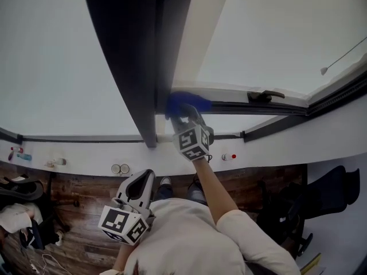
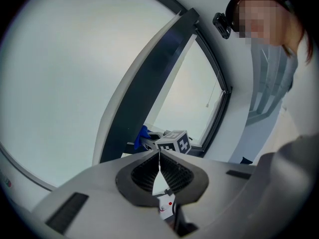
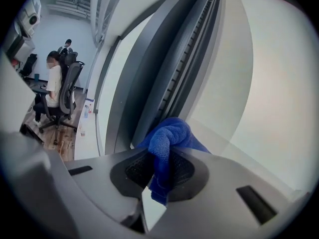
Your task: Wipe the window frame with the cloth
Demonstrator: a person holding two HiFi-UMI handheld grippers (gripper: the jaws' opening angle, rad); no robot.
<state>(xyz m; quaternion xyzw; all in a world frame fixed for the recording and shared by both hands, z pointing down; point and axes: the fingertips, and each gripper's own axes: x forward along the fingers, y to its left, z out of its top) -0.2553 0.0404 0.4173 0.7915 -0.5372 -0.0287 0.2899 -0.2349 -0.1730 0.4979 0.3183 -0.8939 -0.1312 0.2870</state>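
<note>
The blue cloth (image 3: 168, 133) is bunched in my right tongs (image 3: 162, 158), which are clenched on it, with a tail hanging between the pads. In the head view I see it pressed against the window frame (image 1: 137, 67), at the corner where the dark upright meets the sash's lower rail. My left tongs (image 2: 159, 156) are clenched on nothing, tips touching, held back by the person's torso, well apart from the frame. The white sill (image 1: 86, 153) runs below.

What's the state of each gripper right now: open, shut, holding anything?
Left gripper: shut, nothing between the jaws.
Right gripper: shut on the blue cloth, up at the window frame.
</note>
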